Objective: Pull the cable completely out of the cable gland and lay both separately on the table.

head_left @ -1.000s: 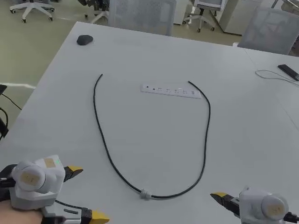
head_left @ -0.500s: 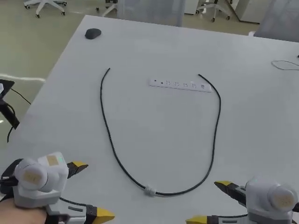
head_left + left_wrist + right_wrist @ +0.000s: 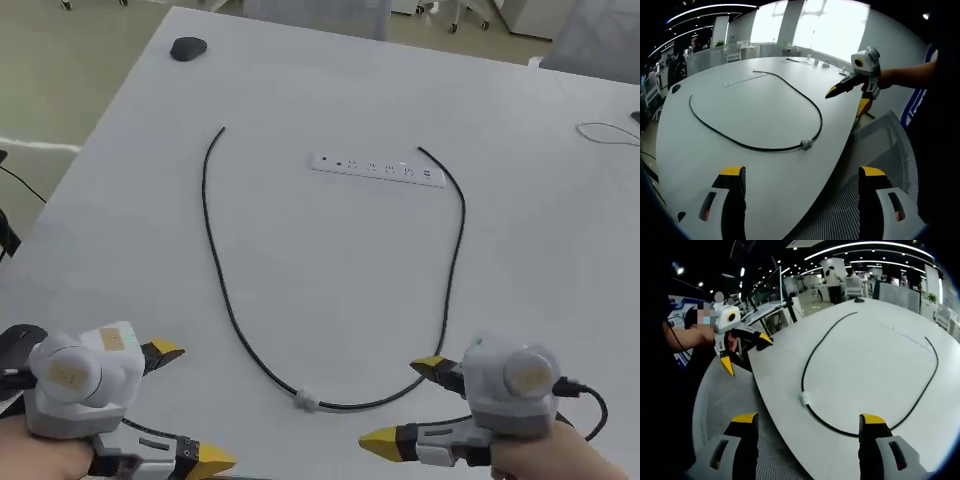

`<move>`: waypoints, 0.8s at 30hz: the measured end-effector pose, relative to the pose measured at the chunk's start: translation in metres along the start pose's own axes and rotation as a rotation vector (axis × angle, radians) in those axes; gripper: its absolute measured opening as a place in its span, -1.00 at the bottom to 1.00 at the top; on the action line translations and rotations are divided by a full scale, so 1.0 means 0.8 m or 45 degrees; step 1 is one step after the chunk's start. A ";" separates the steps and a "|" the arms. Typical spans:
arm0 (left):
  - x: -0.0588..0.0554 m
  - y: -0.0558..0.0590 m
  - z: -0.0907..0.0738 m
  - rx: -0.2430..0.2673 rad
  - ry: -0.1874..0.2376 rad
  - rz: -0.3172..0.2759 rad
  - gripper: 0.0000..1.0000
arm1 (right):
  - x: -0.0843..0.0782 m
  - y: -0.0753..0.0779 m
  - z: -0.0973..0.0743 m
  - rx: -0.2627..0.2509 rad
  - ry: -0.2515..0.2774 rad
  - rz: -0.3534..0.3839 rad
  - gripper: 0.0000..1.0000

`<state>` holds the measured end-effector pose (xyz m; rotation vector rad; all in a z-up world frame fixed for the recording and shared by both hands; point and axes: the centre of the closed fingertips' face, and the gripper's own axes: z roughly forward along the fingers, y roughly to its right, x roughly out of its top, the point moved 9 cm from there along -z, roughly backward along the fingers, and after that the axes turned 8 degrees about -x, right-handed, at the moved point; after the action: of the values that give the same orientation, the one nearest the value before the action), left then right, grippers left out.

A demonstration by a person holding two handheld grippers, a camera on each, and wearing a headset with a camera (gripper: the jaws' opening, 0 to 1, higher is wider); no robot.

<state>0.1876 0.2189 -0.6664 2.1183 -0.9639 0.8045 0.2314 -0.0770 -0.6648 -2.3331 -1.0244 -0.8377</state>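
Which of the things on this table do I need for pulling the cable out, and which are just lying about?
For the job:
- black cable
- cable gland, on the cable near the table's near edge
- left gripper and right gripper, both open

Lying about:
- white power strip
- computer mouse
- thin white wire at the far right

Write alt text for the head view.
A black cable lies in a U on a white table, a small cable gland on it at the near bend. The open left claw and right claw flank it, touching nothing.
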 end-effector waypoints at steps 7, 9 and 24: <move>0.001 0.000 0.006 -0.021 0.001 0.002 0.88 | 0.011 -0.001 0.024 0.009 -0.041 -0.050 0.52; 0.000 -0.002 0.007 -0.018 -0.010 0.012 0.88 | 0.013 -0.003 0.031 0.017 -0.059 -0.069 0.50; -0.011 -0.005 0.009 -0.016 -0.060 0.023 0.86 | 0.010 -0.001 0.076 0.046 -0.188 -0.186 0.23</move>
<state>0.1883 0.2190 -0.6782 2.1286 -1.0118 0.7588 0.2564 -0.0354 -0.7023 -2.3400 -1.2736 -0.7017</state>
